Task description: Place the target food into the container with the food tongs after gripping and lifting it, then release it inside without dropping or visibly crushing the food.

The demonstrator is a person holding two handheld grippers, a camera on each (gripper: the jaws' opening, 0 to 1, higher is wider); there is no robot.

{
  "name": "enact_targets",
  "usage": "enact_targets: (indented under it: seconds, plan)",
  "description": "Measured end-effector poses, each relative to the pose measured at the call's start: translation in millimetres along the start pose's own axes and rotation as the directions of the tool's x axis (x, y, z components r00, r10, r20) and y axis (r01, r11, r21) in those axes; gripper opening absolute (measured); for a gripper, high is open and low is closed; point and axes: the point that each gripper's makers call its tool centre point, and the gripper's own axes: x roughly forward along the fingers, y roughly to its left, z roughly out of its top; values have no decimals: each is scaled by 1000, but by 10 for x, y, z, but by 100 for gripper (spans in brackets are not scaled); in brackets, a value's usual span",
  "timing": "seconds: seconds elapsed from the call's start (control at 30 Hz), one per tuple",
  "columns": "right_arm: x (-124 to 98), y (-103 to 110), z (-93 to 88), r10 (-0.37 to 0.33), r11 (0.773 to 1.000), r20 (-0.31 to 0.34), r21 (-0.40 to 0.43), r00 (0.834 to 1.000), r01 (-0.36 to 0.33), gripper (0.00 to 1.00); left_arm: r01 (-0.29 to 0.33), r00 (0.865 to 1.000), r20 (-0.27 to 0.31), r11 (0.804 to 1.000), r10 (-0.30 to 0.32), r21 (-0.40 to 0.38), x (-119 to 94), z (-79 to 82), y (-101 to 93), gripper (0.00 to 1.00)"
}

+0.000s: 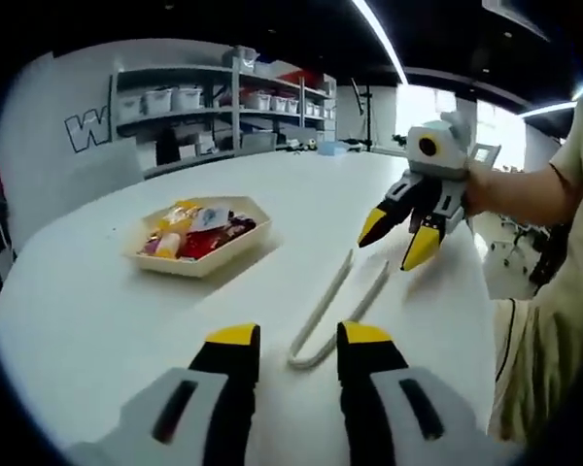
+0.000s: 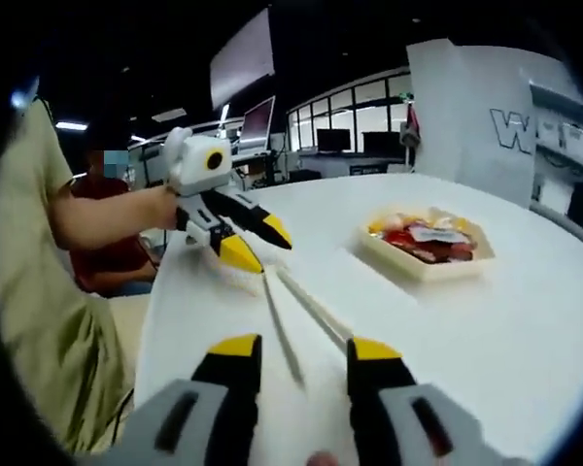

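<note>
White food tongs [image 1: 323, 313] lie flat on the white table [image 1: 97, 320], their bend just ahead of my open left gripper [image 1: 299, 340], nothing between its yellow-tipped jaws. The tongs' two free ends point toward my right gripper [image 1: 398, 238], which hovers open above them in a person's hand. In the right gripper view the tongs [image 2: 290, 316] run from my open right gripper [image 2: 304, 348] away to the left gripper [image 2: 257, 243]. A cream hexagonal tray [image 1: 241, 246] holds red and yellow food pieces [image 1: 196, 233]; the same tray [image 2: 389, 254] sits right of the tongs.
Shelves with storage bins [image 1: 223, 102] stand beyond the table's far edge. A seated person in red [image 2: 112, 257] is behind the table's left side, near desks with monitors [image 2: 257, 121]. A sleeve [image 1: 554, 291] crowds the right side.
</note>
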Motion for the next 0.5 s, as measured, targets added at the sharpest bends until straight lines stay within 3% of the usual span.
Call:
enact_targets:
  seconds: [0.13, 0.27, 0.5]
  plan:
    - [3, -8, 11, -32, 999, 20, 21, 999, 32, 38, -13, 1000, 12, 1000, 13, -16, -28, -5, -16, 31]
    - [13, 9, 34, -54, 997, 35, 55, 998, 52, 51, -27, 999, 24, 999, 27, -32, -56, -6, -26, 34]
    - [-11, -1, 85, -95, 993, 58, 81, 994, 90, 58, -54, 997, 55, 997, 57, -54, -149, 38, -53, 38]
